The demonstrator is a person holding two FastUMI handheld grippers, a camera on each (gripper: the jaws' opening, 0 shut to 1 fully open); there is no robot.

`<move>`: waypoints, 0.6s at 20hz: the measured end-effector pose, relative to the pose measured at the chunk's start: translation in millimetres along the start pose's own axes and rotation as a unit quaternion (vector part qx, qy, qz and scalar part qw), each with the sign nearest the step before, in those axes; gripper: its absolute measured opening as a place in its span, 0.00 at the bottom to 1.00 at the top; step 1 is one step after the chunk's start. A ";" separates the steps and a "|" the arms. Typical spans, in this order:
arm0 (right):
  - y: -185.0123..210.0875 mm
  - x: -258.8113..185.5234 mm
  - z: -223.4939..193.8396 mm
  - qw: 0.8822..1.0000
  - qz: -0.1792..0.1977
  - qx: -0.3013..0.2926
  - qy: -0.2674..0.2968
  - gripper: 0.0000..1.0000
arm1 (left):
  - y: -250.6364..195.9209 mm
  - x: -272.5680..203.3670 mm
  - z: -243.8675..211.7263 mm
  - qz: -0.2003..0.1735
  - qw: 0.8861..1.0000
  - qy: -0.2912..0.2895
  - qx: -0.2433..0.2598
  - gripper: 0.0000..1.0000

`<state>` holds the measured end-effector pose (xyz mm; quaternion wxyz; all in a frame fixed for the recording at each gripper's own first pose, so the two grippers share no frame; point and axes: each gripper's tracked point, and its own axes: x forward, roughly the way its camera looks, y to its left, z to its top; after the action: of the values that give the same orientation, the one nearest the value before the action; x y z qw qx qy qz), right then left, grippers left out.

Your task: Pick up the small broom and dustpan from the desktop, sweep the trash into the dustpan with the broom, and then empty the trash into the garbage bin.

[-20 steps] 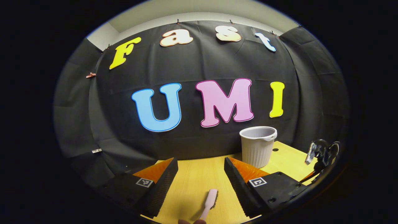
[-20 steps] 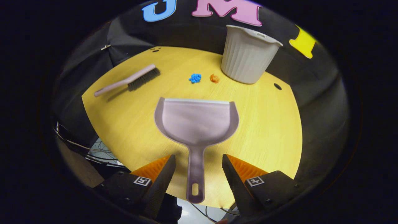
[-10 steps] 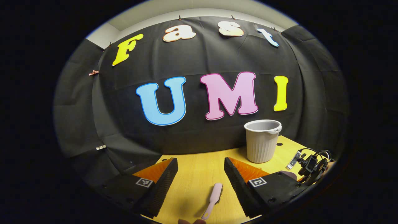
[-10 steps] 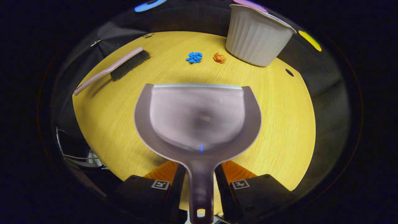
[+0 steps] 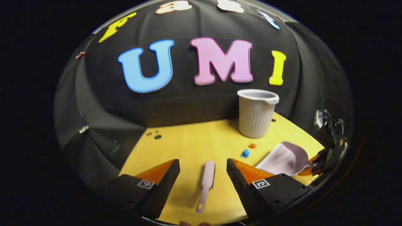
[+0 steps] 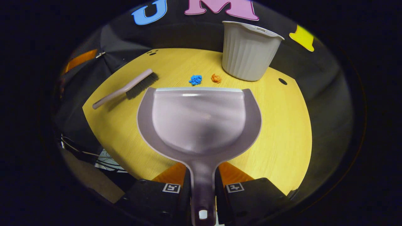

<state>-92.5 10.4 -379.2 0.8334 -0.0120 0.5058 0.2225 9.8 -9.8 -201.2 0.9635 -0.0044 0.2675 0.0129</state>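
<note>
Right tongs [image 6: 202, 188] are clamped on the dustpan [image 6: 198, 121] by its handle, both fingers pressing it, the pan's front edge pointing toward the blue scrap [image 6: 196, 79] and the orange scrap [image 6: 215, 78] lying side by side on the yellow surface [image 6: 282, 131]. Just beyond them stands the ribbed garbage bin [image 6: 248, 51], upright. Over on the left, the left tongs [image 5: 203, 171] are spread wide apart, and the small broom [image 5: 206, 183] lies flat on the surface between the two fingers, touched by neither, handle end nearest the tongs.
</note>
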 end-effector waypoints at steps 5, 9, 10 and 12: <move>-23.8 -32.6 11.0 0.999 -0.018 0.023 -0.023 0.37 | -5.6 62.0 -83.8 -0.037 0.990 0.126 0.043 0.96; -30.6 -38.0 7.3 0.999 -0.029 0.035 -0.023 0.37 | -8.2 90.5 -122.9 -0.049 0.979 0.184 0.072 0.96; -30.7 -39.2 5.8 0.999 -0.031 0.034 -0.022 0.37 | -7.9 95.8 -130.5 -0.047 0.976 0.197 0.076 0.96; -30.3 -40.7 2.1 0.999 -0.034 0.034 -0.019 0.37 | -9.9 103.8 -150.1 -0.047 0.969 0.231 0.077 0.94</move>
<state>-95.1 -30.9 -349.8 0.8498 0.0039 0.4965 0.1770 21.7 -19.7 -383.4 0.8726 0.0540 0.4823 -0.0544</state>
